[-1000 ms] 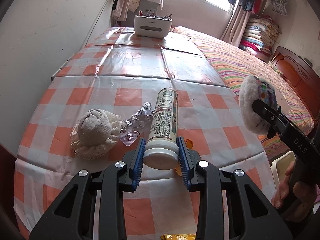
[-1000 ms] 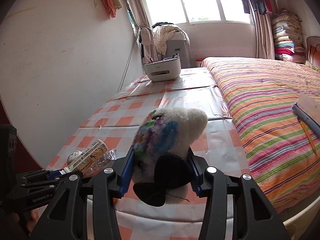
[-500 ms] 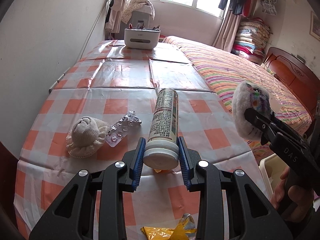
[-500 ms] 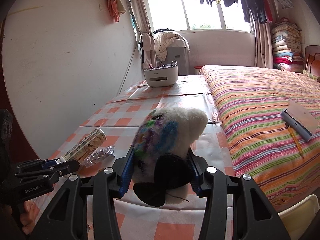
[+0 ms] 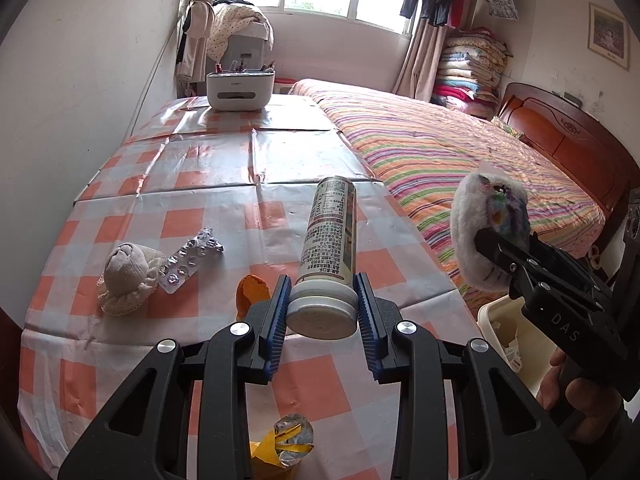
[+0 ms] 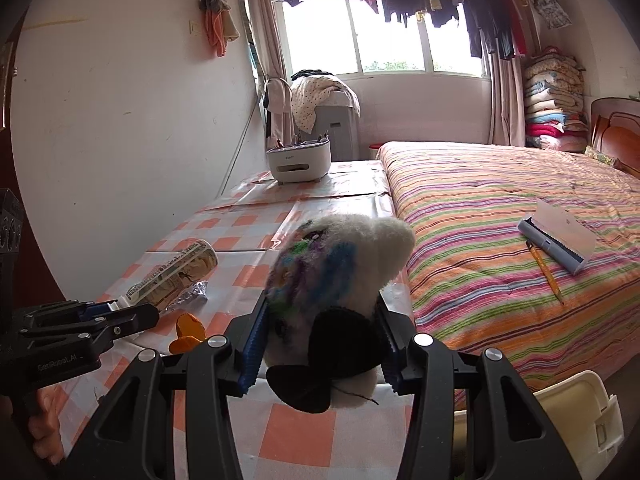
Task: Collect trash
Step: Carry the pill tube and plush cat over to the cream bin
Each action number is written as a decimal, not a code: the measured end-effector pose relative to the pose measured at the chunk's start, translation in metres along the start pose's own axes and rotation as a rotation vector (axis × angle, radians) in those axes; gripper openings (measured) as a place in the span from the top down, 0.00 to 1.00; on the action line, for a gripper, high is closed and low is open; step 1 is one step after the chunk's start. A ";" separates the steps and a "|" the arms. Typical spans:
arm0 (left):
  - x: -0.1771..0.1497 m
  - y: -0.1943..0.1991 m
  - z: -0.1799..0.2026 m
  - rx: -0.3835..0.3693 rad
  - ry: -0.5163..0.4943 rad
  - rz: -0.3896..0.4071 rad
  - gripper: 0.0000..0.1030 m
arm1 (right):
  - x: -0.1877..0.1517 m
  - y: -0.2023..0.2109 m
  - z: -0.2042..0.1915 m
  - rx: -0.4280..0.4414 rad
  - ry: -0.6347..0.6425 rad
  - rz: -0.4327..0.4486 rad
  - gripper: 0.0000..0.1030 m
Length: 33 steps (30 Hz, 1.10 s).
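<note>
1. Bench (image 5: 208,216) is long, draped in a glossy orange-and-white checked plastic cloth with fold creases; it runs along a plain white wall on the left toward a bright window at the far end; a white organiser box (image 5: 240,90) stands on its far end.
2. A bed (image 5: 440,160) with a striped multicolour cover lies along the bench's right edge; a wooden headboard and a stack of folded quilts are at far right; clothes hang above the window.
3. On the bench, near left: a balled beige sock (image 5: 128,272) with a lace cuff, touching a crinkled foil blister pack (image 5: 190,256); an orange peel scrap (image 5: 250,294) lies just left of the left tool; a crumpled yellow-and-silver wrapper (image 5: 286,438) lies nearest the camera.
4. Left tool (image 5: 322,308): partly open; blue ribbed pads clamp the white capped end of a cylindrical printed-label bottle (image 5: 330,232), held above the bench and pointing away.
5. Right tool (image 6: 320,340): about half open; pads press on a fuzzy white plush toy (image 6: 340,264) with blue, green and purple smudges and a black part; held off the bench's near right edge.
6. A cream plastic bin (image 6: 572,412) sits low at near right, beside the bed.
</note>
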<state>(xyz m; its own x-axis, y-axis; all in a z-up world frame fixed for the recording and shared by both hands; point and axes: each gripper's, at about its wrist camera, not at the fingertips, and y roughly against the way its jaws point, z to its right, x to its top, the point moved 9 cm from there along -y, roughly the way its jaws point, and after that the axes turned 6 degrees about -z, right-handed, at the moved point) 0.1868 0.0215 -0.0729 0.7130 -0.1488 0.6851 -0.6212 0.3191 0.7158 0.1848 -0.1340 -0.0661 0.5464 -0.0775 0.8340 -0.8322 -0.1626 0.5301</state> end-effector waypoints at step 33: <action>-0.018 -0.014 0.134 -0.147 -0.191 -0.027 0.70 | -0.061 0.078 0.118 -0.233 -0.191 -0.005 0.56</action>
<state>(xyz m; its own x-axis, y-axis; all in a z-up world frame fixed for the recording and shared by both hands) 0.1389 -0.1060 -0.0773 0.6460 -0.3287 0.6890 -0.5386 0.4434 0.7165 0.0979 -0.2576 -0.0938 0.5400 -0.2645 0.7990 -0.8168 0.0645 0.5734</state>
